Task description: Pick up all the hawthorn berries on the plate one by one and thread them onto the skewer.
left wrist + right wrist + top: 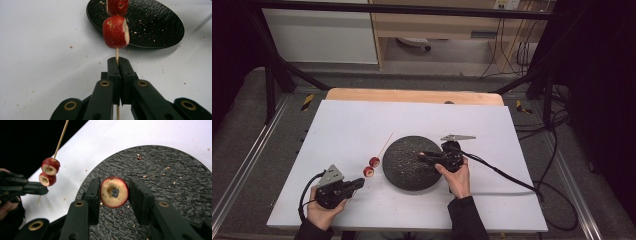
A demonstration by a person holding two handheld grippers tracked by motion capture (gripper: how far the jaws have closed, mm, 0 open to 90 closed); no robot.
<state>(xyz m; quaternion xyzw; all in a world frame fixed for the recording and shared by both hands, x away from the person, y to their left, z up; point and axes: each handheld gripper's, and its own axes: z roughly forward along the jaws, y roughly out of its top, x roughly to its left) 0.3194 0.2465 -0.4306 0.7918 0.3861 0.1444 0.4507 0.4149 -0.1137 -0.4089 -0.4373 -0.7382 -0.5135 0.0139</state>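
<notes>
Left tongs [117,65] clamp the thin wooden skewer [117,52], two red cored fruit pieces [115,32] threaded on it, left of the round black textured plate [404,175]. Right tongs [113,195] pinch a third red cored fruit ring [114,192] above the plate. Threading step, I judge; next, align hole with skewer tip. Plate carries crumbs alone.

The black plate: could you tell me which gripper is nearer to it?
Right. The right gripper is over the black plate; the left gripper holds the skewer beside it.
</notes>
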